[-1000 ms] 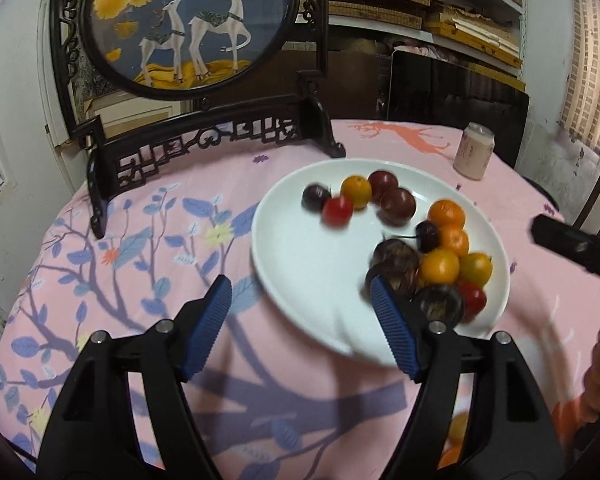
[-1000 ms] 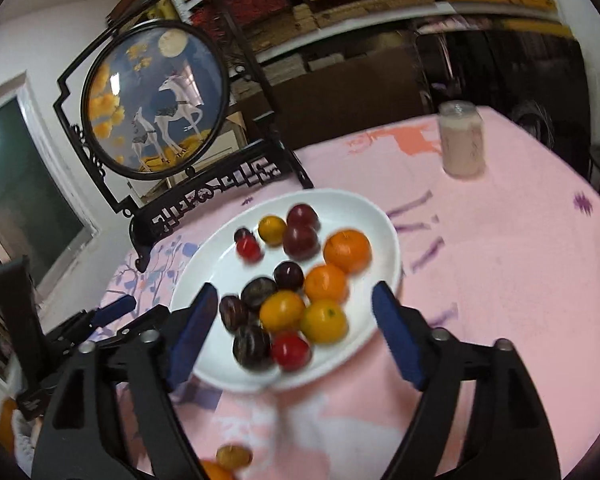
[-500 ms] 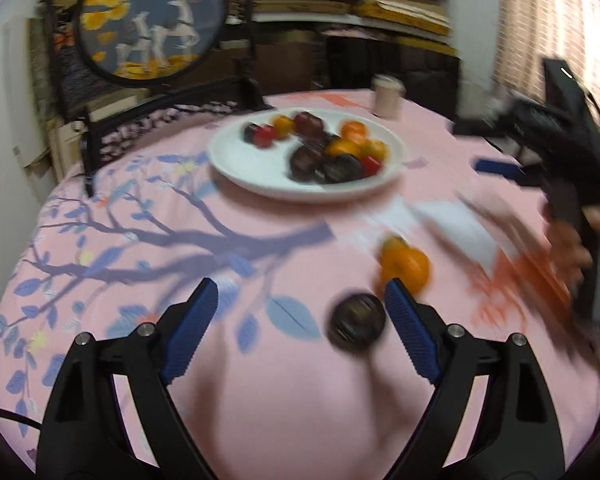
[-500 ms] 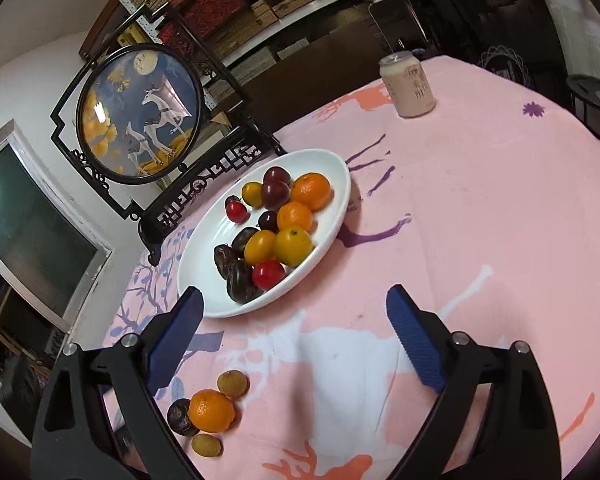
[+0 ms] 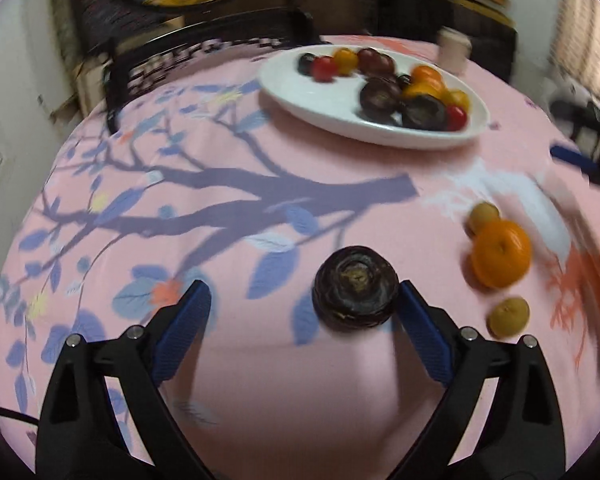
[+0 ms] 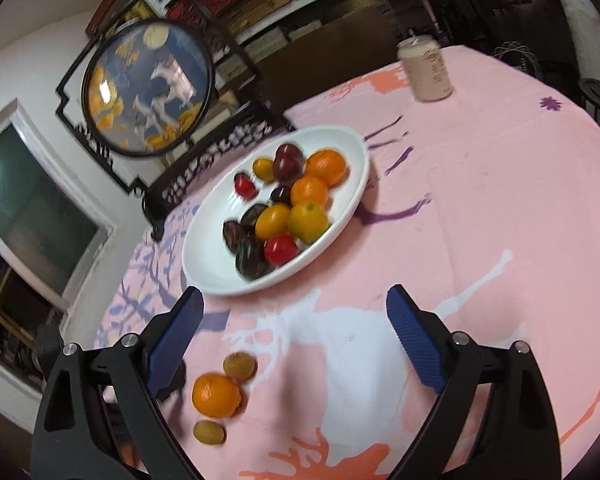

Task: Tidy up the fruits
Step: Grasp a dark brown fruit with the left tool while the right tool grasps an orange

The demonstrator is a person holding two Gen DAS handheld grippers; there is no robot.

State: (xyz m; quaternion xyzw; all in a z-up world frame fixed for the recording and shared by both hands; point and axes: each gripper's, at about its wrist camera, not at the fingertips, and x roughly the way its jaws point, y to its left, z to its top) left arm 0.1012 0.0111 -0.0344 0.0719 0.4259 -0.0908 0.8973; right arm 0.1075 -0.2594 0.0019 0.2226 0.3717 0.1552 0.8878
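Left gripper (image 5: 302, 300) is pitched steeply down at the pink tablecloth (image 5: 228, 128); jaws are opening. A dark fruit (image 5: 355, 293) is framed between the pads, just beside the right pad (image 5: 420, 328); contact cannot be told. Right gripper (image 6: 294, 320) is angled down less steeply, fingers spread wide, nothing between them. An orange (image 6: 215, 395) and two small brown fruits (image 6: 240, 366) are seen near-left of it. The white plate (image 6: 216, 276) of fruit is set further off. Writing on the can (image 6: 426, 70) is blurred, unreadable.
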